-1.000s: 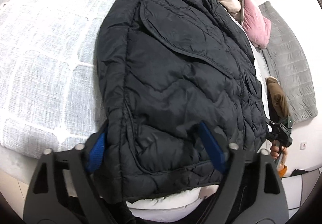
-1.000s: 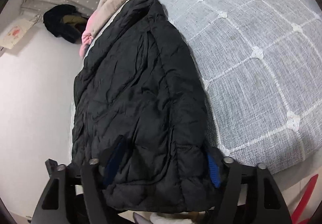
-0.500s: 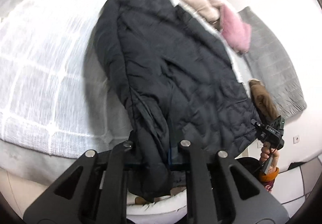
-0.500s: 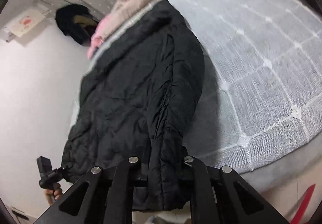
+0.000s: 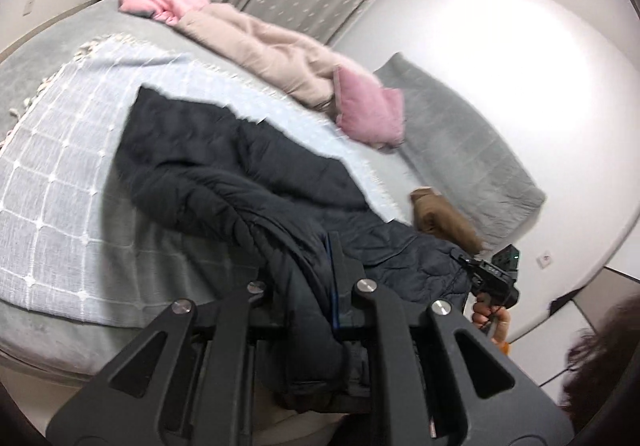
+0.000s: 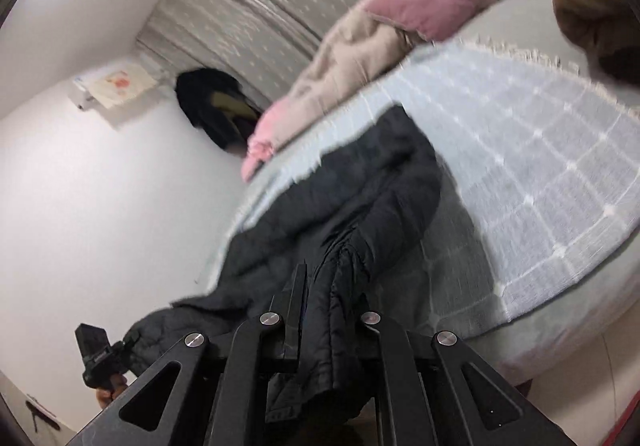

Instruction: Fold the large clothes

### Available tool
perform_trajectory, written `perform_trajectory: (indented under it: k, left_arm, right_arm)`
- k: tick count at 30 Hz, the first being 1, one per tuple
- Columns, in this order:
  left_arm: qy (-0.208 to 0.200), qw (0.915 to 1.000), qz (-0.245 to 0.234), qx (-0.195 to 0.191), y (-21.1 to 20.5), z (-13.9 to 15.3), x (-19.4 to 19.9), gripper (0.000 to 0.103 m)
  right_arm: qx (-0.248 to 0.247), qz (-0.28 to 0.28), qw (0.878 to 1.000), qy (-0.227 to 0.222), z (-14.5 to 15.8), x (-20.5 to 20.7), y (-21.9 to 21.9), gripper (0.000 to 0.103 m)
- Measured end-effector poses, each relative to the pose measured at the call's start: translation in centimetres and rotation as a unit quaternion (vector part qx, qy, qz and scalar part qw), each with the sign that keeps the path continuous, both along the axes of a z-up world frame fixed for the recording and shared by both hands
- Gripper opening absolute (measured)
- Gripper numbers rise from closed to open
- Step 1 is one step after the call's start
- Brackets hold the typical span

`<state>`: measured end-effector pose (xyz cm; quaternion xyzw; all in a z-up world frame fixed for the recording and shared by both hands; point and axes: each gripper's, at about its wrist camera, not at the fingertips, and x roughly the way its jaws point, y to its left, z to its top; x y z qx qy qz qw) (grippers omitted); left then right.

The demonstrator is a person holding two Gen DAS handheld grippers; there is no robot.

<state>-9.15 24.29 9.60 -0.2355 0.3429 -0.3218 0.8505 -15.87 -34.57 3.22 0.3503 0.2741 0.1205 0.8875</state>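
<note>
A black quilted puffer jacket [image 5: 224,169] lies on the grey checked bedspread [image 5: 60,165], its near hem lifted off the bed. My left gripper [image 5: 308,270] is shut on one corner of the hem, fabric bunched between the fingers. My right gripper [image 6: 332,286] is shut on the other hem corner of the jacket [image 6: 360,197], and it also shows in the left wrist view [image 5: 492,278] at the right. The left gripper also shows at lower left in the right wrist view [image 6: 100,358]. The far collar end rests on the bedspread [image 6: 540,149].
A beige blanket [image 5: 264,45] and pink cushions [image 5: 372,109] lie at the far side of the bed. A grey quilted headboard pad [image 5: 460,149] leans on the white wall. A brown garment [image 5: 444,217] sits by the bed edge. Dark clothes [image 6: 216,109] hang by the curtain.
Both grippers went from open around the hem to shut on it, then lifted and pulled the hem up off the bed; the jacket now hangs slack and bunched between them.
</note>
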Motion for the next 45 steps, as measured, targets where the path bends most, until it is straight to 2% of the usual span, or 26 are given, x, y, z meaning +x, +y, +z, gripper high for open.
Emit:
perform_trajectory:
  k: [6,10,12,17,19,22,25,29,32,36,38,41,42,43,44,45]
  left_arm:
    - [-0.034,0.9988,0.006,-0.033,1.1,2.4,-0.9,0.014]
    - [-0.014,0.9979,0.051,-0.036,1.9,1.1,2.6,0.014]
    - [0.005,0.9966,0.074,-0.037,2.0,-0.1,4.8,0.014]
    - [0.032,0.9888,0.146,-0.007,1.4,-3.5,11.6,0.014]
    - [0.052,0.9852,0.164,-0.001,1.3,-5.2,14.1,0.014]
    - [0.076,0.9801,0.182,0.022,0.7,-7.7,17.4,0.014]
    - [0.091,0.9746,0.195,0.061,-0.2,-10.6,19.9,0.015]
    - [0.086,0.9671,0.182,0.155,-2.2,-14.0,22.3,0.017]
    - [0.077,0.9629,0.175,0.19,-3.0,-15.2,23.2,0.02]
    - [0.068,0.9582,0.173,0.217,-3.8,-14.8,23.1,0.021]
    - [0.062,0.955,0.172,0.234,-4.0,-14.0,22.6,0.024]
    - [0.043,0.9563,0.171,0.234,-3.8,-12.2,21.1,0.031]
    - [0.036,0.9591,0.169,0.224,-3.6,-11.6,20.4,0.038]
    - [0.027,0.9629,0.168,0.209,-3.1,-10.8,19.4,0.046]
    - [0.019,0.9663,0.167,0.195,-2.7,-10.1,18.5,0.051]
    - [0.012,0.9685,0.167,0.185,-2.4,-9.6,17.9,0.065]
  right_arm:
    - [-0.008,-0.028,0.998,-0.049,4.3,-0.9,-0.4,0.009]
    - [-0.019,-0.057,0.997,-0.04,4.7,1.6,-0.9,0.009]
    - [-0.018,-0.066,0.997,-0.024,4.5,4.6,-0.9,0.009]
    - [-0.038,-0.093,0.995,0.019,3.1,11.9,-1.0,0.009]
    - [-0.035,-0.092,0.994,0.045,1.5,15.3,-0.9,0.009]
    - [-0.042,-0.092,0.991,0.084,-1.6,19.1,-0.9,0.009]
    - [-0.049,-0.089,0.989,0.108,-4.9,21.6,-1.0,0.009]
    - [-0.046,-0.069,0.981,0.173,-9.6,25.0,-1.3,0.011]
    - [-0.05,-0.06,0.981,0.177,-11.0,26.7,-1.5,0.013]
    - [-0.057,-0.054,0.979,0.189,-11.6,27.1,-1.2,0.021]
    - [-0.066,-0.053,0.977,0.195,-10.9,26.8,-1.1,0.024]
    - [-0.066,-0.047,0.981,0.178,-8.7,25.1,-1.4,0.042]
    - [-0.064,-0.047,0.983,0.168,-8.0,24.4,-1.6,0.053]
    - [-0.066,-0.047,0.985,0.154,-7.1,23.3,-1.8,0.059]
    - [-0.069,-0.046,0.986,0.145,-6.5,22.6,-1.8,0.06]
    - [-0.079,-0.041,0.987,0.132,-5.6,21.5,-1.8,0.061]
